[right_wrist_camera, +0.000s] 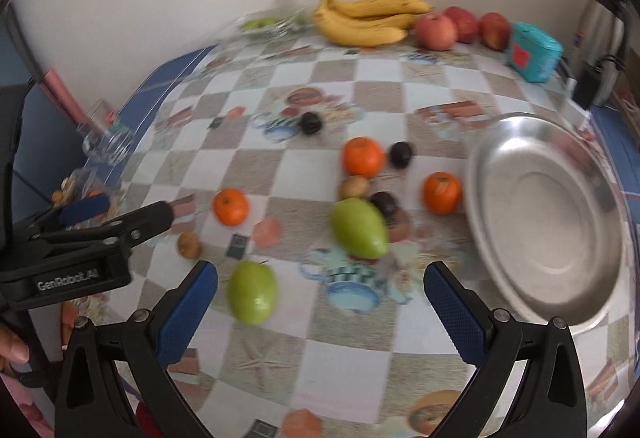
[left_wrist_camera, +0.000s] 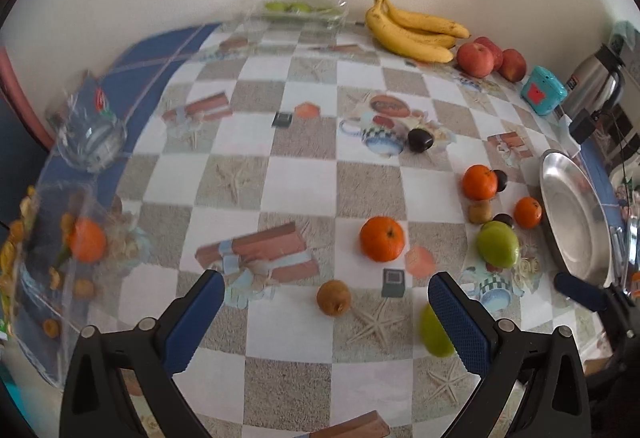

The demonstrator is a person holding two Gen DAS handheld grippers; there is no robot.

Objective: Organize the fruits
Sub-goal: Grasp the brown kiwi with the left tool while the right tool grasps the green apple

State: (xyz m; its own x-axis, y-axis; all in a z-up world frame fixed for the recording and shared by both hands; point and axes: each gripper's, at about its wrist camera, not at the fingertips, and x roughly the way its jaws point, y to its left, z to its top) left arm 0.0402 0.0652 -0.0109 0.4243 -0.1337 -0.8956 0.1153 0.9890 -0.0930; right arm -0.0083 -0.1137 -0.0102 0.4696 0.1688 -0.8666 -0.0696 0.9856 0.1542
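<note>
Loose fruit lies on the checkered tablecloth. My left gripper (left_wrist_camera: 326,308) is open and empty above a brown kiwi (left_wrist_camera: 333,297), with an orange (left_wrist_camera: 381,239) just beyond and a green pear (left_wrist_camera: 434,332) by its right finger. My right gripper (right_wrist_camera: 320,300) is open and empty, with a green pear (right_wrist_camera: 252,292) near its left finger and another green pear (right_wrist_camera: 359,228) ahead. Oranges (right_wrist_camera: 362,157) (right_wrist_camera: 441,192) (right_wrist_camera: 230,206), dark plums (right_wrist_camera: 400,154) and a kiwi (right_wrist_camera: 353,187) lie beyond. An empty steel plate (right_wrist_camera: 548,214) sits to the right.
Bananas (left_wrist_camera: 412,30) and red apples (left_wrist_camera: 476,59) lie by the back wall, next to a teal box (left_wrist_camera: 543,90) and a steel kettle (left_wrist_camera: 596,84). A clear tray with green fruit (left_wrist_camera: 302,9) is at the back. A clear container with an orange (left_wrist_camera: 86,240) and a glass (left_wrist_camera: 90,136) sit left.
</note>
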